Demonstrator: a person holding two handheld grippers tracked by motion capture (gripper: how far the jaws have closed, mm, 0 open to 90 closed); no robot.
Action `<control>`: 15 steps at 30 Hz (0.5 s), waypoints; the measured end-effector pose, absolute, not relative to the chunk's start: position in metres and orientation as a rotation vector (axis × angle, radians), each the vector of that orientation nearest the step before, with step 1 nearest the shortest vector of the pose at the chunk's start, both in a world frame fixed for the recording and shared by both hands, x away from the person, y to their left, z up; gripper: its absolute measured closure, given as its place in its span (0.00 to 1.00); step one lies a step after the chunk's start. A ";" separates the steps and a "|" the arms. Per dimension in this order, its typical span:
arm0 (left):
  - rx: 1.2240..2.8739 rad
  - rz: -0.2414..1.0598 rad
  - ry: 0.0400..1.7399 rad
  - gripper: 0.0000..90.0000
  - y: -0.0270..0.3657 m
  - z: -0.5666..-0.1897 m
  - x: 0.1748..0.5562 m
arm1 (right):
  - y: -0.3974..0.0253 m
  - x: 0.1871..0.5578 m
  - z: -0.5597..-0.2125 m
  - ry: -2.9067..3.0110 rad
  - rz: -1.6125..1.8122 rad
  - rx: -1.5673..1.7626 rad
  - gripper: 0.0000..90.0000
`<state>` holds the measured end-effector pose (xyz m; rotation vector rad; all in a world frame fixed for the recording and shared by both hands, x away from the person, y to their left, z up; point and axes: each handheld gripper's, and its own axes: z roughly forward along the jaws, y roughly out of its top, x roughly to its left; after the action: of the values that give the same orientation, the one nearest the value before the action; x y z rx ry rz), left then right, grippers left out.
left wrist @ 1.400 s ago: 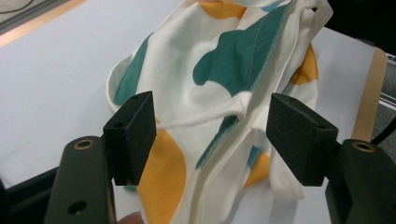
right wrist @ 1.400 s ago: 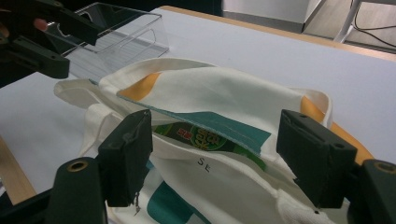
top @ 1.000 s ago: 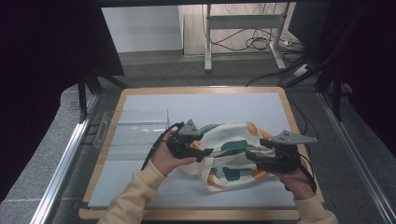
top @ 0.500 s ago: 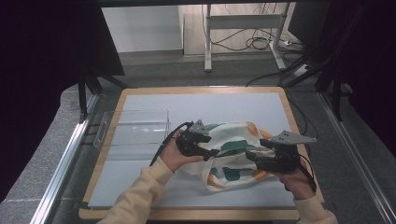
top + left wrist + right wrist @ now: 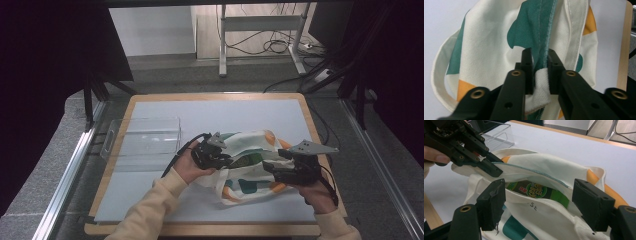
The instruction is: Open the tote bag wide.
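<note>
A: Left claw (image 5: 537, 72) status?
B: Clamped on the rim of the bag (image 5: 247, 165), cloth bunched between its jaws; bag on the desk (image 5: 210, 112).
A: Right claw (image 5: 544, 207)?
B: Jaws wide apart, just before the bag's mouth.
A: View differences?
B: Right gripper view shows a green packet (image 5: 536, 190) inside, beyond the claw.

A clear rectangular plastic tray (image 5: 142, 136) is seen lying on the pale grey mat (image 5: 210, 112) of the wooden-edged bench (image 5: 305, 107), near the mat's left edge. Cables (image 5: 272, 46) are strewn on the floor beyond the bench.
</note>
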<state>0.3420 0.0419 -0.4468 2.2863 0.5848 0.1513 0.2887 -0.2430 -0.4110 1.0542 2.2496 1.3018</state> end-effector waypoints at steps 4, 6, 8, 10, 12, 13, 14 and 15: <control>2.287 0.148 0.587 0.91 0.043 -0.446 0.343 | -0.242 0.289 -0.411 2.256 1.300 1.049 0.30; 2.286 0.143 0.591 0.91 0.042 -0.447 0.343 | -0.242 0.288 -0.411 2.258 1.302 1.044 0.31; 2.286 0.142 0.593 0.91 0.042 -0.447 0.343 | -0.241 0.288 -0.411 2.263 1.304 1.037 0.31; 2.286 0.142 0.594 0.91 0.042 -0.447 0.343 | -0.240 0.288 -0.411 2.272 1.305 1.030 0.32; 2.286 0.141 0.594 0.91 0.042 -0.447 0.343 | -0.238 0.288 -0.411 2.289 1.302 1.018 0.33; 2.286 0.139 0.595 0.91 0.043 -0.447 0.343 | -0.236 0.288 -0.411 2.294 1.302 1.010 0.33; 2.286 0.139 0.595 0.91 0.043 -0.447 0.343 | -0.236 0.288 -0.411 2.294 1.302 1.010 0.33; 2.287 0.139 0.592 0.91 0.043 -0.447 0.343 | -0.233 0.287 -0.412 2.310 1.300 0.996 0.34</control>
<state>0.3431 0.0426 -0.4466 2.2870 0.5925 0.1392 0.2874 -0.2330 -0.4118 0.9961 2.3105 1.3003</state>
